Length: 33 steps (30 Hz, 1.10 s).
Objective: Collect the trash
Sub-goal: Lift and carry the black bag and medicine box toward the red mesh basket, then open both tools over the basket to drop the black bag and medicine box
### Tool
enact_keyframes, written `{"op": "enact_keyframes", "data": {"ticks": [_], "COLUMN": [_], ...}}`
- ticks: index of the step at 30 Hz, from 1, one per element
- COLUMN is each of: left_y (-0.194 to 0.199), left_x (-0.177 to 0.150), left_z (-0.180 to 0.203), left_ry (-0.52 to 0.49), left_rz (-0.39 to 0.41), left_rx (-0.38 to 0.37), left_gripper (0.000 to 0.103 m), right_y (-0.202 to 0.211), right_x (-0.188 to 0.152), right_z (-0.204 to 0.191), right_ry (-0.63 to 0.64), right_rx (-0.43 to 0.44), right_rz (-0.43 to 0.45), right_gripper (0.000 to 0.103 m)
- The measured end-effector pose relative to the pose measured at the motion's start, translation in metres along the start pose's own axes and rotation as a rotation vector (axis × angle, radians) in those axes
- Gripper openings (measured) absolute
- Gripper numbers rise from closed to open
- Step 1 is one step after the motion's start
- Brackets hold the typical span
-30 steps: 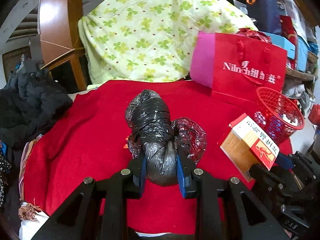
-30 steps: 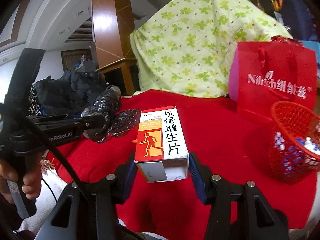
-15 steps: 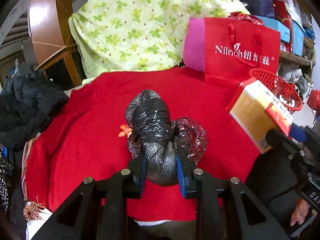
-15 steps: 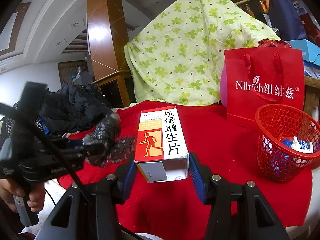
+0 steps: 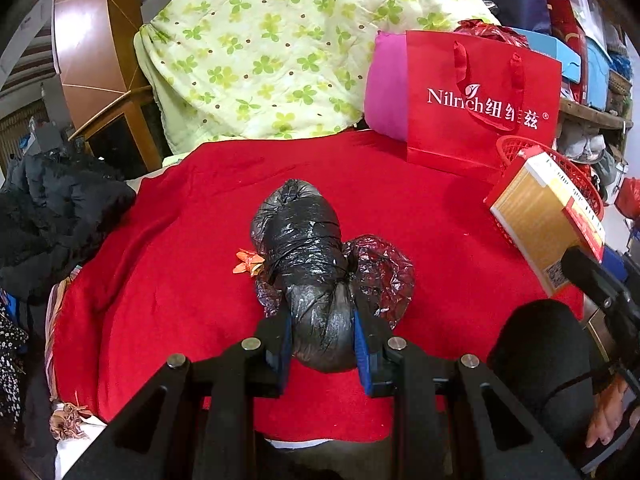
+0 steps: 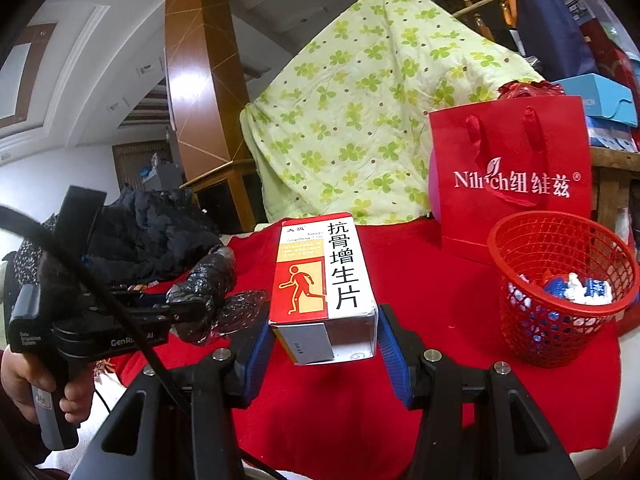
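My left gripper [image 5: 322, 328] is shut on a crumpled black plastic bag [image 5: 304, 248], held above the red tablecloth [image 5: 168, 264]; a dark red crinkled bag [image 5: 384, 272] clings to its right side. A small orange scrap [image 5: 248, 262] lies on the cloth beside it. My right gripper [image 6: 324, 332] is shut on a white and orange medicine box [image 6: 322, 280], lifted off the table. A red mesh basket [image 6: 560, 248] with several scraps inside stands at the right. In the left wrist view the box [image 5: 544, 224] hangs in front of the basket [image 5: 516, 148].
A red paper shopping bag [image 5: 480, 108] stands behind the basket, with a pink cushion beside it. A green-patterned quilt [image 5: 288, 48] is heaped at the table's back. Dark clothing [image 5: 52, 216] lies piled at the left edge. A hand [image 6: 24, 384] grips the left tool's handle.
The right gripper has carried the medicine box up and toward the red basket, which now looks nearer. The left gripper has kept its hold on the black bag with little movement.
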State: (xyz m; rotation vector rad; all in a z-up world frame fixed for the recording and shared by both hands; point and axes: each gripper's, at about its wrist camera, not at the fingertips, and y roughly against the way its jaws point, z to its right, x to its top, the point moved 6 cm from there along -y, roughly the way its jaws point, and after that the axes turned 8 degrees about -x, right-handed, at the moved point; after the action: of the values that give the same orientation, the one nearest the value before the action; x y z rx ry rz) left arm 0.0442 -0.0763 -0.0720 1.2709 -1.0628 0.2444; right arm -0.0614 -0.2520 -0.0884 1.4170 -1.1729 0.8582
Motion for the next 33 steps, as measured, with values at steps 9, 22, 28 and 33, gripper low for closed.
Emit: {"op": "enact_keyframes", "data": {"ticks": [9,22,28,33], "left_y": [0.008,0.022,0.023,0.021], "left_x": [0.003,0.034,0.054,0.069], "left_z": [0.016,0.035,0.046,0.061], "left_ry": [-0.037,-0.068,-0.084,-0.116], "left_rz": [0.035,0.112,0.146,0.174], "left_rx": [-0.064,-0.148,-0.208,-0.227], "left_gripper": [0.028,0.029,0.029,0.029], "right_y": [0.005,0.010,0.018,0.027], "right_x": [0.002,0.016,0.036,0.056], "right_z": [0.002,0.029,0.056,0.081], "right_ry": [-0.016,-0.055,-0.076,-0.107], "right_rx": [-0.002,-0.062,-0.132,-0.175], "right_rz": [0.012,0.041,0.075,0.107], "right_gripper": [0.053,0.053,0.053,0.053]}}
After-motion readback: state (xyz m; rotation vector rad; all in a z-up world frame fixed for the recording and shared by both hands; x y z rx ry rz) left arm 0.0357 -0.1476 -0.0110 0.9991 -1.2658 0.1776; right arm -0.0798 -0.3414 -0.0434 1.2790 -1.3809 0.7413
